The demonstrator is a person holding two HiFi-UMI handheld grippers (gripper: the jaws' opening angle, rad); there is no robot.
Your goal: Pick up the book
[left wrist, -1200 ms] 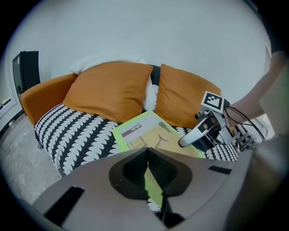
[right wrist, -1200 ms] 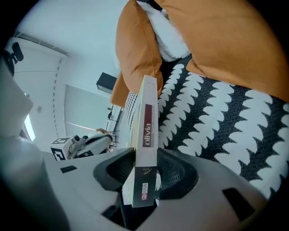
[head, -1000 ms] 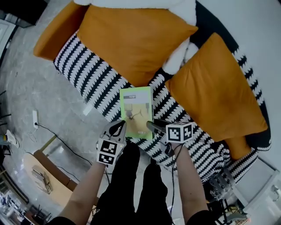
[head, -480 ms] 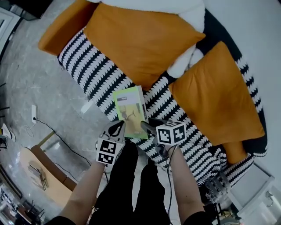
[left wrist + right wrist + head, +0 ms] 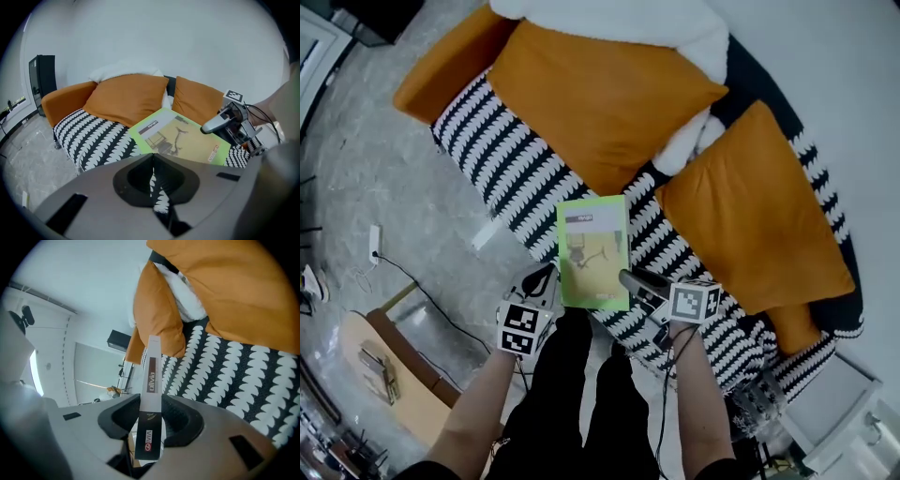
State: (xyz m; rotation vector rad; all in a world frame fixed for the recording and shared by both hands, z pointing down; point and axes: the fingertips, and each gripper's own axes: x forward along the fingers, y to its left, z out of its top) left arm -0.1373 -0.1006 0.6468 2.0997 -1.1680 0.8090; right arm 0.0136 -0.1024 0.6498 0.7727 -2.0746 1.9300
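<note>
Nearest the camera, at the bottom of the head view, the person's black trousers [image 5: 581,394] and two forearms led up to the tools. The right gripper [image 5: 628,277] sat just right of centre, its jaws closed about halfway onto the lower right edge of the book [image 5: 593,251]. Its own view showed the white spine standing upright between the pads, pinched on both faces. The left gripper [image 5: 540,277] lay just beside the book's lower left edge. Its jaw tips met with nothing between them, and the book's near edge showed just beyond those tips. Whether they touched the cover could not be told.

The green-covered book lay face up at the centre of the frame and looked to be tilted and clear of the black-and-white sofa seat [image 5: 502,173] behind it. Further up the frame were two orange cushions [image 5: 600,94] and, at the top edge, a white throw [image 5: 619,19].

The lift seemed to be under way on a one-edge grip, so the far corner would probably want to droop or swing. The squeeze should stay firm and the rise straight and slow, with no wrist roll. The closed left tool could go under the free side as a prop. Loose pages might fan open.
</note>
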